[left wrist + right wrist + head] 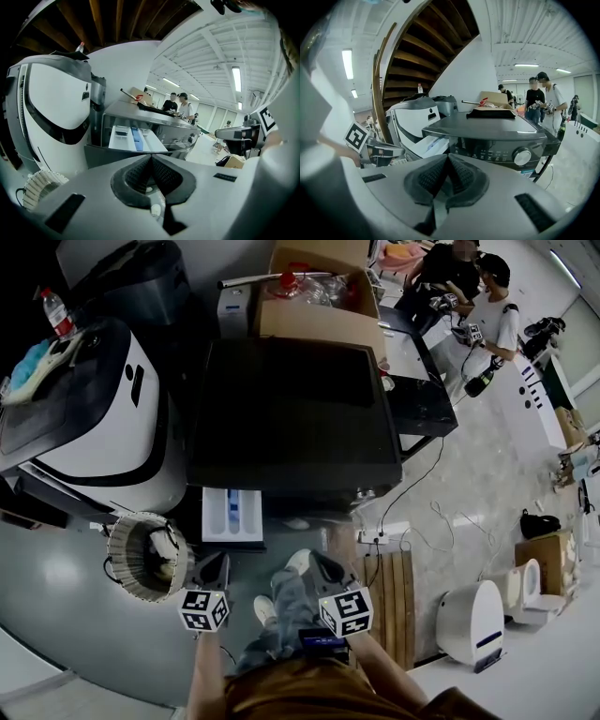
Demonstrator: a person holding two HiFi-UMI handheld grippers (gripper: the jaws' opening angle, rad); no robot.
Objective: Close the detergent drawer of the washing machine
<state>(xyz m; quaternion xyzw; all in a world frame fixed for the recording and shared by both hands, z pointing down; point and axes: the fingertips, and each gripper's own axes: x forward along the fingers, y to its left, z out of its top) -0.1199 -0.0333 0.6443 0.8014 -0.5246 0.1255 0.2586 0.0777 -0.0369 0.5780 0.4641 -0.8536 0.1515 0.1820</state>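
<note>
**Item:** detergent drawer (232,515). White plastic tray with a blue middle compartment.

**Location:** at the left end of the front of the dark washing machine (292,409). It is pulled well out toward the person, with its front panel nearest the grippers.

**Handling (judged):**
- Light, stiff moulded plastic riding on a slide.
- The front face is smooth and probably slippery to pinch, so no grasp seems needed.
- Best contact is the middle of the front panel, pushed straight along the slide. An off-centre push may skew the tray and make it bind.
- Some extra firmness is likely needed at the end of travel to seat it flush.

**Left gripper** (212,570): jaws pressed together with nothing between them. It is held low in front of the drawer, pointing at it, near but apart.

**Right gripper** (323,570): jaws likewise together and empty. It faces the control panel and its dial (521,156), apart from the machine.

**Neighbours:**
- White rounded appliance (103,418), just beside the machine on the drawer's side.
- Coiled corrugated hose (141,557), on the floor near the left gripper.
- Cardboard box (319,296), behind the machine's top.
</note>
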